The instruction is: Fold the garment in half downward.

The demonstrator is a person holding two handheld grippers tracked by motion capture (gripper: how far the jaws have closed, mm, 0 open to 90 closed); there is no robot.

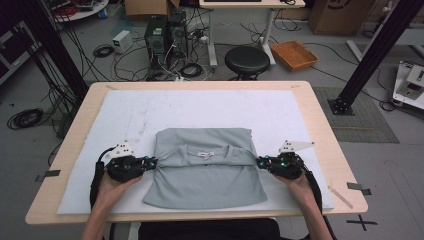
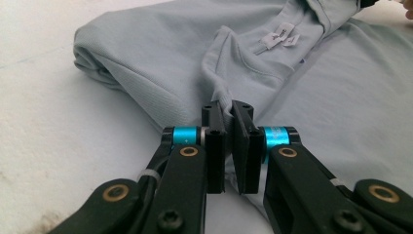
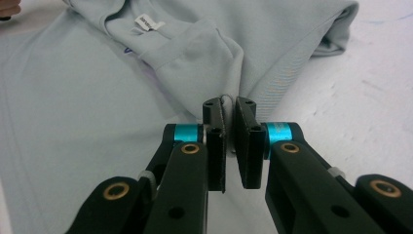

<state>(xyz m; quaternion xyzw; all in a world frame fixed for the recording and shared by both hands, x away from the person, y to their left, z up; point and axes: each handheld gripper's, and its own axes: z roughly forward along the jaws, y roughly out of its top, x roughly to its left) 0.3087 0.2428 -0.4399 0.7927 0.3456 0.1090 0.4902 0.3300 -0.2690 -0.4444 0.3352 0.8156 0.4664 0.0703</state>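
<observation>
I've got the left gripper (image 1: 151,163) and right gripper (image 1: 260,162) both pinching the grey t-shirt's (image 1: 207,182) folded top edge; near half unfolded.

Beyond my counter (image 1: 320,130): grey floor (image 1: 310,70), black stool (image 1: 246,60) top centre, orange tray (image 1: 294,54), tangled cables (image 1: 172,65) upper left.

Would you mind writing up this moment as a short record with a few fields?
Work in hand: folding a grey shirt on a white mat
Shirt state: far part folded toward the person, collar label facing up
Left gripper: shut on a pinch of cloth at the shirt's left edge
Right gripper: shut on a pinch of cloth at the shirt's right edge
Surface: wooden table under the mat
</observation>
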